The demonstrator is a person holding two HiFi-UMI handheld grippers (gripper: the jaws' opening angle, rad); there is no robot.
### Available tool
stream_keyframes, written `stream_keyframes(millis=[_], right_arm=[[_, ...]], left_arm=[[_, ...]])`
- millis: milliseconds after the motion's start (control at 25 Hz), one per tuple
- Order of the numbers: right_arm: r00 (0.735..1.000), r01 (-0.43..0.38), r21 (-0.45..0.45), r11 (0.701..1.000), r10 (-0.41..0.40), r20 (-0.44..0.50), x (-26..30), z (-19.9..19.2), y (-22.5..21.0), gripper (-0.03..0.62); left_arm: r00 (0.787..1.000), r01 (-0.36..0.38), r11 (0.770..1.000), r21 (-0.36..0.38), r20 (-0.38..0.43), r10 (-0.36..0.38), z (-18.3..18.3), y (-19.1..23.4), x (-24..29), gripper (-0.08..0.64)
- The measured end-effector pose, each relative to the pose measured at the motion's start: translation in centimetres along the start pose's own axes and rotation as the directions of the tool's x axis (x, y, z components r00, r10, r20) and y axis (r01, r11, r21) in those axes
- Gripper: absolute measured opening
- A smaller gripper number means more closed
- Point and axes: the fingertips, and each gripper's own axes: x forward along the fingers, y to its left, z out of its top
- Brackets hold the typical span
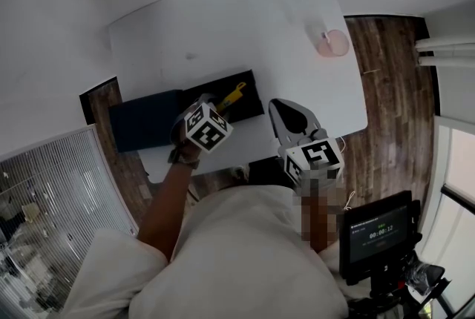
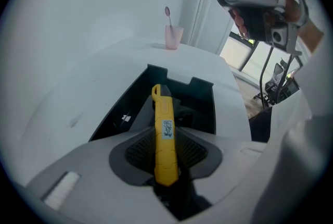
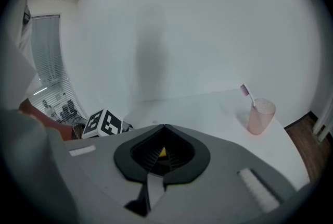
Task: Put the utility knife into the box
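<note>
The left gripper (image 1: 221,105) grips the yellow utility knife (image 2: 165,129) lengthwise between its jaws, above the open black box (image 1: 249,106) on the white table (image 1: 223,28), while the right gripper (image 3: 163,127), near right, has its jaws together, empty.

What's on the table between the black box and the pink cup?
Nothing: only bare white tabletop separates the box from the cup, clearest in the head view.

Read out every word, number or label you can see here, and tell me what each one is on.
"00:00:12", as far as it can be made out, on the screen; its other lines are too small to read.
Sticker on the yellow knife: print too blurred to read.
White mark on the box: too small to read.
</note>
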Motion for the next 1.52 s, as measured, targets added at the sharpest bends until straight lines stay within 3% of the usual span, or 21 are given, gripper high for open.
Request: stream_keyframes(millis=[760, 1200, 1520], right_arm=[[1.0, -0.009, -0.018, 1.0, 0.009, -0.003, 0.2, 0.0, 0.1, 0.003], [1.0, 0.003, -0.055, 0.998, -0.003, 0.0, -0.1, -0.3, -0.8, 0.003], [1.0, -0.012, -0.097, 0.995, 0.014, 0.022, 0.1, 0.8, -0.6, 0.002]], left_arm=[[1.0, 0.018, 1.0, -0.001, -0.021, -0.018, -0.4, 0.3, 1.0, 0.123], [0.995, -0.013, 0.996, -0.086, 0.097, 0.021, 0.8, 1.3, 1.1, 0.141], [0.971, -0.042, 0.976, -0.212, 0.221, 0.09, 2.0, 3.3, -0.9, 0.104]])
